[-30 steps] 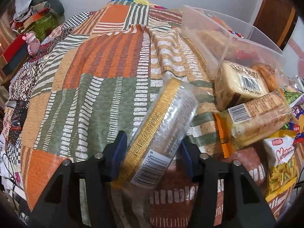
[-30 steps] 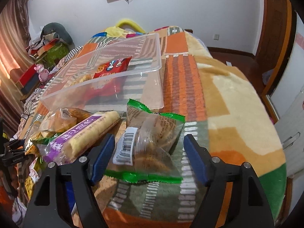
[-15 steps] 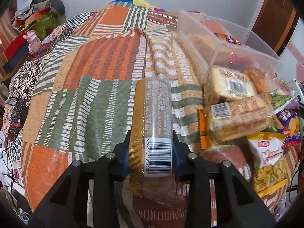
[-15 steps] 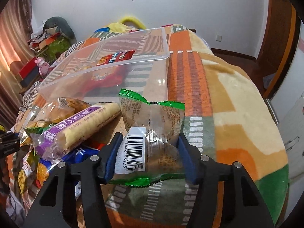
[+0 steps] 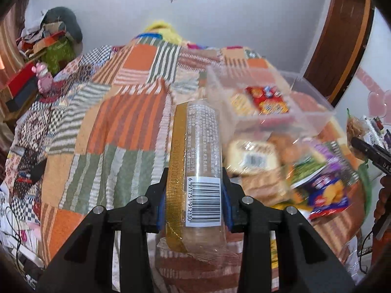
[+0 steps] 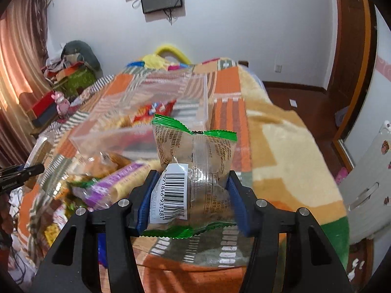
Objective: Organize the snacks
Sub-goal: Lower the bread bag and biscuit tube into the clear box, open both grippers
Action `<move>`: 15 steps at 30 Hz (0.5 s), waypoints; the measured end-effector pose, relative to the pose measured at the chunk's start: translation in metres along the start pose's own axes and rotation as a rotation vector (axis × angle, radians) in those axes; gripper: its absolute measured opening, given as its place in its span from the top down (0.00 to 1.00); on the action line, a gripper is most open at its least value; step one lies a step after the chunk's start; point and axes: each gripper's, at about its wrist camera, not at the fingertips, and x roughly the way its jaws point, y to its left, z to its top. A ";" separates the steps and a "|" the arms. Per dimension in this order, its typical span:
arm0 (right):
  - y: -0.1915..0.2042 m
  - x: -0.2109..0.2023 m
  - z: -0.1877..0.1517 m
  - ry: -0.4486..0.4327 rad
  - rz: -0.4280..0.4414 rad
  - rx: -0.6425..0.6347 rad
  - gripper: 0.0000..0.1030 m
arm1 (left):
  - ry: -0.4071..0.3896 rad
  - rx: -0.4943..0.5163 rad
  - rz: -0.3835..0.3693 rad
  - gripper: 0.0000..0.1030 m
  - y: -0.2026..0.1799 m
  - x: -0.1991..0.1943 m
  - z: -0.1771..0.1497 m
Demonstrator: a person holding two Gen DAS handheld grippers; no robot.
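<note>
My left gripper point(image 5: 194, 201) is shut on a long clear cracker sleeve with a gold strip point(image 5: 198, 161) and holds it above the patchwork blanket. My right gripper point(image 6: 191, 201) is shut on a clear green-edged snack bag point(image 6: 195, 168), lifted off the bed. A clear plastic bin point(image 5: 310, 102) with a red snack pack point(image 5: 267, 99) inside sits ahead, at right in the left wrist view; it also shows in the right wrist view point(image 6: 198, 92), up and left of the bag. A pile of loose snacks point(image 5: 281, 168) lies in front of the bin.
The bed carries a patchwork blanket point(image 5: 117, 122). A purple-labelled roll point(image 6: 122, 178) lies left of my right gripper. Clutter and a pink toy point(image 5: 42, 73) stand at the far left. A wooden door point(image 5: 339, 39) is at the right.
Both grippers closed on their packs and lifted them. The cracker sleeve turned from tilted to straight between the left fingers. Both views rose and now show more of the wall.
</note>
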 end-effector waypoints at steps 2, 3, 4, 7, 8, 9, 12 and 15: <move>0.005 -0.005 0.006 -0.025 -0.001 -0.007 0.50 | -0.021 0.009 -0.011 0.65 -0.008 -0.005 0.008; 0.007 -0.008 0.010 -0.038 0.002 -0.012 0.50 | -0.032 0.014 -0.019 0.65 -0.013 -0.007 0.013; 0.008 -0.008 0.013 -0.046 0.005 -0.014 0.50 | -0.042 0.018 -0.025 0.65 -0.017 -0.009 0.017; 0.013 -0.012 0.020 -0.076 0.013 -0.022 0.50 | -0.067 0.026 -0.042 0.65 -0.028 -0.012 0.030; 0.015 -0.012 0.023 -0.082 0.019 -0.019 0.50 | -0.073 0.028 -0.047 0.65 -0.032 -0.013 0.034; 0.016 -0.011 0.026 -0.090 0.022 -0.020 0.50 | -0.077 0.029 -0.052 0.65 -0.035 -0.013 0.038; 0.021 -0.009 0.033 -0.111 0.031 -0.021 0.50 | -0.094 0.032 -0.068 0.65 -0.045 -0.012 0.051; 0.025 -0.005 0.041 -0.127 0.040 -0.023 0.50 | -0.112 0.039 -0.075 0.65 -0.054 -0.009 0.064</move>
